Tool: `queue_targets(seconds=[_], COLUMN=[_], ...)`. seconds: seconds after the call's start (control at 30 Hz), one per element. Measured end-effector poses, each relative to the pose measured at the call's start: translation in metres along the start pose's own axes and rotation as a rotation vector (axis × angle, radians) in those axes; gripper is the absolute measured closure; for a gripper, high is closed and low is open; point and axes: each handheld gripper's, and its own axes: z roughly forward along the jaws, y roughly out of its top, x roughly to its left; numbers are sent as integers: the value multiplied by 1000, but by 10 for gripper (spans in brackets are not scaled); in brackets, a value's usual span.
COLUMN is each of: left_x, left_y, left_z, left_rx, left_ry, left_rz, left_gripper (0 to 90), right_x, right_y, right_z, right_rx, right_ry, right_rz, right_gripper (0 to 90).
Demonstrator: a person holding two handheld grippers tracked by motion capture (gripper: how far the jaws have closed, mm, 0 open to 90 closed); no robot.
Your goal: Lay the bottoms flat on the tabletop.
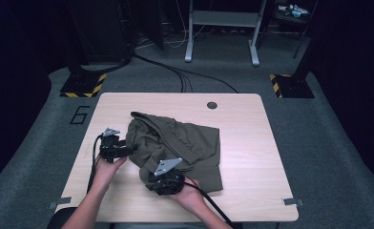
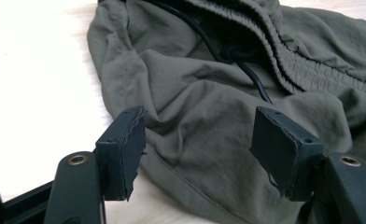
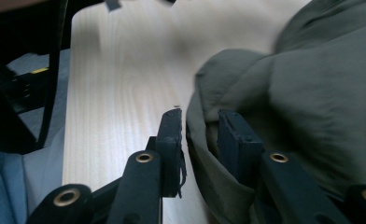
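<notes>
Table (image 1: 252,143), garment (image 1: 185,143) perhaps partly folded under

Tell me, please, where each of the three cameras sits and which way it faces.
High view: above the person's side, looking forward and down on the table and olive garment; both forearms, left tongs and right tongs enter from below.
Left gripper view: rides the left tongs, looking along open jaws at the garment's drawstring and elastic waistband.
Right gripper view: rides the right tongs, jaws slightly apart around a garment fold, table beyond.
Shared: all three show the garment on the light wooden table.
</notes>
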Motion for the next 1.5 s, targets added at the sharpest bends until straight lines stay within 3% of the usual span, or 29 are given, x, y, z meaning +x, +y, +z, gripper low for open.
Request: queue_targets(seconds=[0.1,0.27,0.33,0.4,0.5,0.57,0.77,1.0,1.13,1.27,1.33,1.43,1.5], left_x=[-6,-15,-18,-20,-23,-27,-38,-43,-33,-27,-21,-14,-4], left_y=[-2,-5,-7,-9,-10,-11,-19,-25,-29,-31,-29,-27,-25], left_z=[0,-2,-2,-1,2,3,8,22,33,32,31,27,19], left_rx=[-6,-1,-3,9,7,11,28,68,93,84,96,105,99], left_ry=[-2,-7,-10,-18,-18,-15,-35,-17,12,57,50,65,99], left_rz=[4,24,27,27,32,29,36,61,37,52,17,-4,-15], left_gripper=[348,347,347,347,347,344,337,330,464,734,828,866,869], right_x=[-8,-22,-26,-29,-34,-41,-51,-68,-88,-101,-102,-104,-108], right_y=[1,-2,-2,-2,-3,-7,-20,-33,-46,-52,-52,-52,-54], right_z=[-20,-40,-49,-59,-66,-77,-92,-91,-77,-63,-59,-57,-60], right_rx=[-28,-64,-78,-107,-116,-116,-99,-84,-50,-35,-17,-6,-2], right_ry=[-51,-95,-109,-137,-154,-169,-209,-280,-329,-338,-357,-375,-410], right_rz=[-3,32,21,48,52,85,113,127,137,152,127,115,119], right_gripper=[699,660,638,606,559,512,516,559,600,597,599,599,591])
